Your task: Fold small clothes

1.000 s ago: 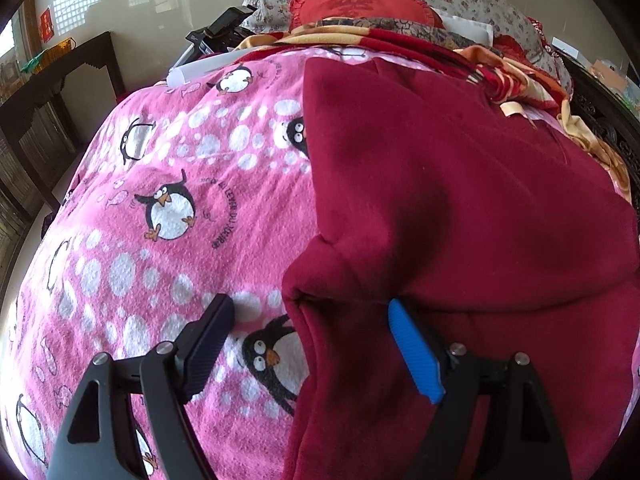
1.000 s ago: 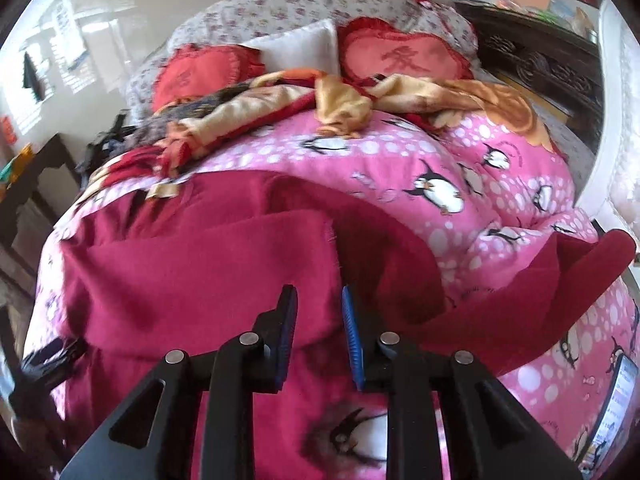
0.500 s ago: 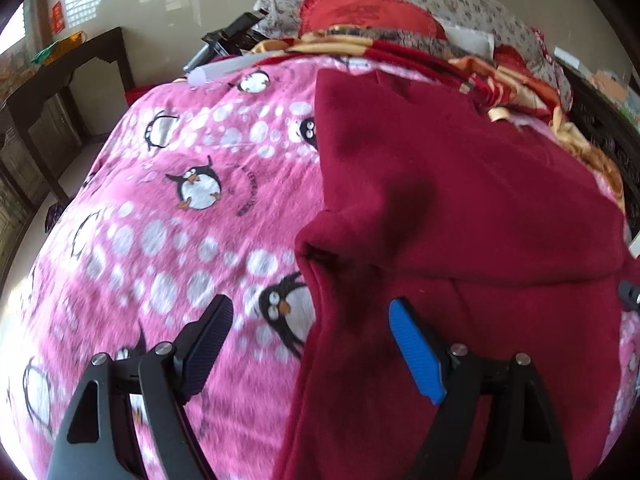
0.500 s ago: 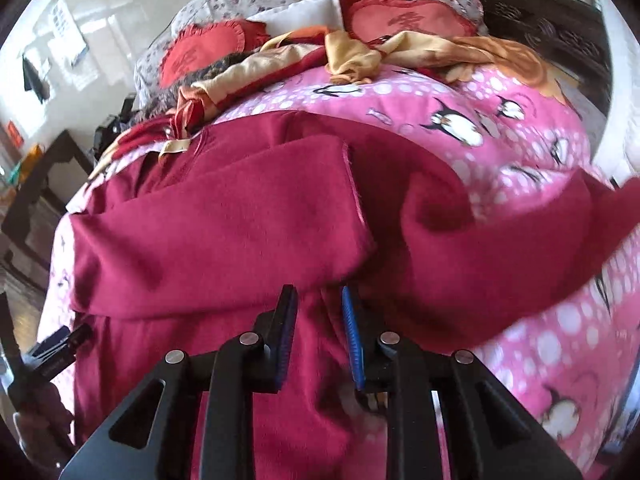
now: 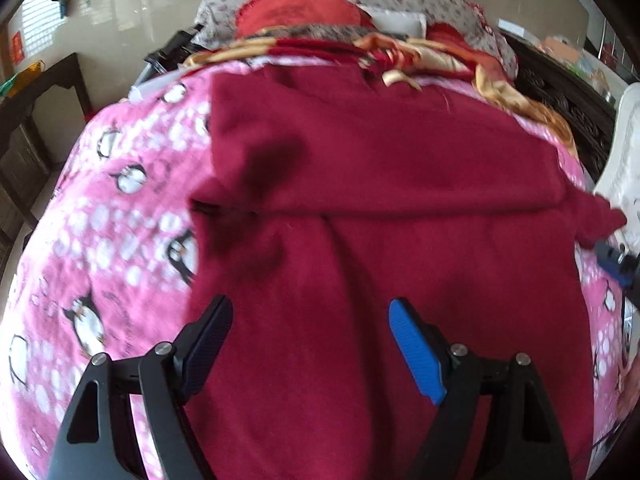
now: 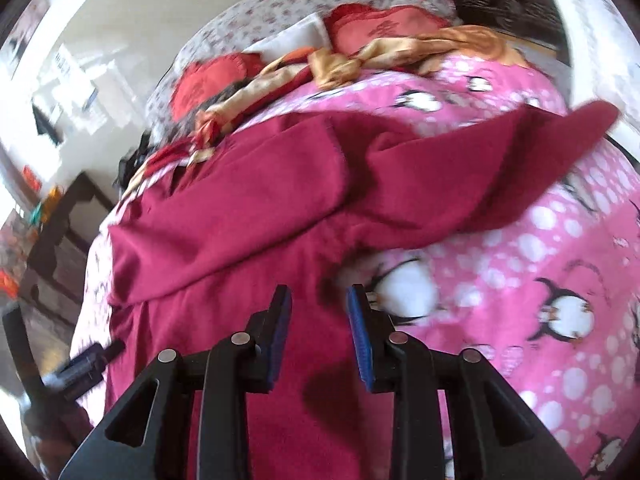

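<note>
Left gripper is held with its jaws spread wide above the lower part of a dark red garment. Nothing is gripped between them, and it cannot be told whether the pads graze the cloth.

Right gripper is seen with its jaws drawn together, only a narrow slit being left between the pads. It is pointed down at the garment's right-hand edge, where the red cloth meets the pink penguin bedcover. Whether any cloth is pinched in the slit cannot be told, since the picture is blurred there. In the left wrist view the same gripper is glimpsed at the far right edge, just below the tip of a sleeve.

The garment is spread on the bedcover, with its upper part folded down over the lower part so that a crosswise fold edge is formed. In the right wrist view the sleeve is seen stretched out to the right across the bedcover.

At the head of the bed, red pillows and a crumpled orange and gold cloth are piled. Dark wooden furniture is seen beside the bed at the left.
</note>
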{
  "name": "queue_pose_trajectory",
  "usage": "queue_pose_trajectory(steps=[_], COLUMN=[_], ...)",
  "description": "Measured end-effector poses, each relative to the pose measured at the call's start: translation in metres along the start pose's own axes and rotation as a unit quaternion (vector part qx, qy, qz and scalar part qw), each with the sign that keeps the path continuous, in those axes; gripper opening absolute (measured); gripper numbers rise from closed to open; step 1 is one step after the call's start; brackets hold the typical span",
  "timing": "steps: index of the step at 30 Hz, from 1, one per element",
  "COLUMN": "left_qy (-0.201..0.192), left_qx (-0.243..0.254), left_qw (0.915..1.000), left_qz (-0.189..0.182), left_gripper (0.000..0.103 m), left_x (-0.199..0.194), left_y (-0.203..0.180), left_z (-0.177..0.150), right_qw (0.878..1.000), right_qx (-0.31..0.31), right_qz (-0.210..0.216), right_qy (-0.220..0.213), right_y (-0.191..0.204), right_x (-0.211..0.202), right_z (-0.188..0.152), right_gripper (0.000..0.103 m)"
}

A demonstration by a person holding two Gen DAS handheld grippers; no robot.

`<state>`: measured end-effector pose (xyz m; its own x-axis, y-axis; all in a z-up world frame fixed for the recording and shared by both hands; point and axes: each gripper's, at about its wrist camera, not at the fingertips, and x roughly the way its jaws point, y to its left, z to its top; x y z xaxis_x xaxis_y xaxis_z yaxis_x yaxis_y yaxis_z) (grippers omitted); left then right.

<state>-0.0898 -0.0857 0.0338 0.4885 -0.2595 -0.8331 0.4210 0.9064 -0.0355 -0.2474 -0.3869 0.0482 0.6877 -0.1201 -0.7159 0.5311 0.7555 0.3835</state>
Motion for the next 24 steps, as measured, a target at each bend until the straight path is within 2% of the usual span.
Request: queue_pose_trajectory(steps=[4,8,10,15,17,19,21,22,24], left_qy=[0.019,0.023,0.025,0.026,0.026,0.025,0.026,0.026,0.027], left_qx=[-0.008,0.000,0.001,0.005,0.009,0.014,0.015,0.015,0.014], left_qw=[0.9997,0.9997,0.9997,0.9996,0.9996,0.9996,0.9995,0.9995,0.9995], left_qz=[-0.013,-0.008,-0.007,-0.006,-0.005,-0.003,-0.003,-0.004,-0.005], left_gripper=[0.084,0.084,0.084,0.086,0.087,0.088,0.088,0.088,0.089], left_x=[0.010,0.014,0.015,0.017,0.018,0.019,0.021,0.021,0.022], left_y=[-0.005,-0.009,-0.009,-0.010,-0.011,-0.012,-0.012,-0.012,-0.012], left_z=[-0.005,-0.008,-0.009,-0.009,-0.009,-0.009,-0.009,-0.008,-0.007], right_qw=[0.999,0.997,0.995,0.990,0.988,0.983,0.982,0.983,0.984], right_qx=[0.037,0.060,0.078,0.129,0.141,0.159,0.172,0.168,0.158], right_qz=[-0.014,-0.038,-0.050,-0.050,-0.065,-0.085,-0.073,-0.071,-0.081], right_qy=[-0.015,-0.034,-0.039,-0.009,0.010,0.033,0.040,0.039,0.033], right_y=[-0.034,-0.063,-0.077,-0.108,-0.119,-0.130,-0.140,-0.143,-0.142], right_x=[-0.015,-0.028,-0.029,-0.003,0.016,0.032,0.045,0.049,0.046], right_z=[0.016,0.049,0.070,0.122,0.137,0.142,0.142,0.142,0.139], right_gripper=[0.000,0.000,0.008,0.011,0.011,0.011,0.010,0.001,0.000])
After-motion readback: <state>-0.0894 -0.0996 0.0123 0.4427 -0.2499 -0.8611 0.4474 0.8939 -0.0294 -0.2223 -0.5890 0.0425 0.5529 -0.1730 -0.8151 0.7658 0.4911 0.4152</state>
